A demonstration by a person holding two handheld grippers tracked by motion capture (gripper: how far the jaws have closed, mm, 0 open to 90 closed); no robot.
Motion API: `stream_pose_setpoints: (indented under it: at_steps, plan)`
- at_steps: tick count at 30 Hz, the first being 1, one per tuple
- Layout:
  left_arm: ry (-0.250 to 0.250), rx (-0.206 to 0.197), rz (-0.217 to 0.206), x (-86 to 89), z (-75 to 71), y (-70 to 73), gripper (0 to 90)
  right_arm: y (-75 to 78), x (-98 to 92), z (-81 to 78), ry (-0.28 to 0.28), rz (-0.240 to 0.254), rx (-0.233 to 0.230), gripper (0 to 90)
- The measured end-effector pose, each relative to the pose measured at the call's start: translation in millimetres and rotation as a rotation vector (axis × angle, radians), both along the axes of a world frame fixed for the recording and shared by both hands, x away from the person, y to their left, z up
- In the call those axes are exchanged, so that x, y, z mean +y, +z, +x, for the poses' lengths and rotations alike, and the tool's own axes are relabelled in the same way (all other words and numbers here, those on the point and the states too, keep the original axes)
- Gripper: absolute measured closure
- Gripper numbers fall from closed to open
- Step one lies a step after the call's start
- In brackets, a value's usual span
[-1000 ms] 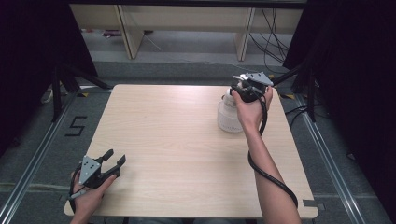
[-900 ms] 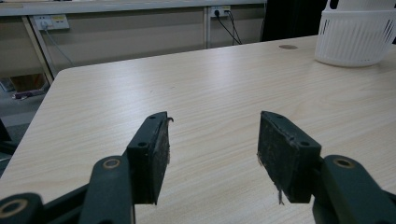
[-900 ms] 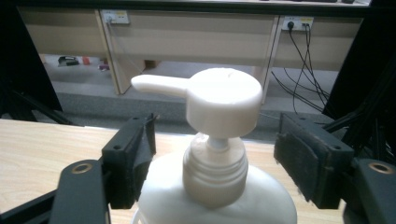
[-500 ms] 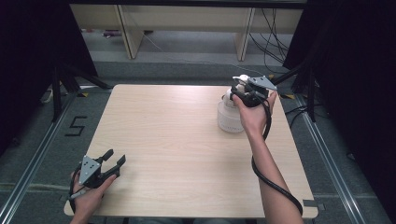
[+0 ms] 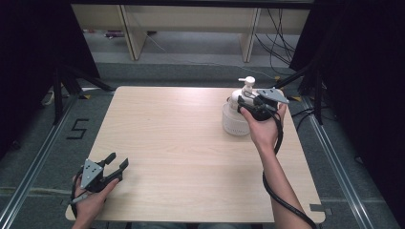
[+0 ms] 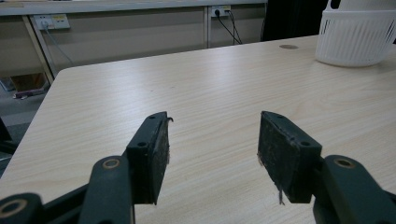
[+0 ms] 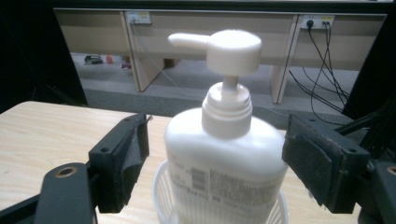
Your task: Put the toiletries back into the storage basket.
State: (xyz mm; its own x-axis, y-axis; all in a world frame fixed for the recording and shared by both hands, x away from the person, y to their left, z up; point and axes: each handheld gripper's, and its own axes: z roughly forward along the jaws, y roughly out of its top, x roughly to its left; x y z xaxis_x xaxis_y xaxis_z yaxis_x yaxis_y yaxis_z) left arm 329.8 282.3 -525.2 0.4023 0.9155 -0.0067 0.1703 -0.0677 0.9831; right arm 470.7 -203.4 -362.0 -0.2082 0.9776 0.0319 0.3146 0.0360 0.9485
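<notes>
A white pump bottle (image 7: 229, 163) stands upright in a small white slatted basket (image 5: 234, 125) at the table's far right. My right gripper (image 5: 242, 102) is level with the bottle's shoulders, and its jaws have just been opening. In the right gripper view the bottle stands between the two pads (image 7: 322, 163) with a gap on each side, so nothing is held. My left gripper (image 5: 118, 161) rests at the near left corner of the table, open and empty. In the left gripper view its pads (image 6: 154, 154) stand wide apart over bare wood, with the basket (image 6: 355, 39) far off at the upper right.
The light wooden table (image 5: 181, 143) is bare between the two hands. Beyond its far edge lie a grey floor, desk legs and hanging cables. Dark curtains and metal stands flank both sides.
The right gripper has drawn back a little toward the person and spread its jaws off the bottle, so the pump head now shows beyond it. The left gripper has stayed put.
</notes>
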Motion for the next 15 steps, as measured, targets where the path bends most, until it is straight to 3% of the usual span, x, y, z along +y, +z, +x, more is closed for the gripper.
stream_pose_setpoints:
  at_steps: [6,10,12,15]
  plan:
    - [0.001,0.001,0.0,0.0,0.0,0.0,42.8,-6.6,-4.0,-18.3,0.021,-0.009,0.016,23.3]
    - [0.001,0.001,0.001,0.0,-0.1,0.1,42.7,-12.1,-6.0,-29.6,0.035,0.027,0.02,23.3]
    - [0.001,0.002,0.001,0.3,0.1,0.1,42.7,-14.9,-9.3,-33.7,0.048,-0.001,0.015,23.2]
    - [0.002,0.003,-0.001,0.2,0.0,0.0,42.7,-18.1,-10.9,-41.0,0.045,0.02,0.033,23.2]
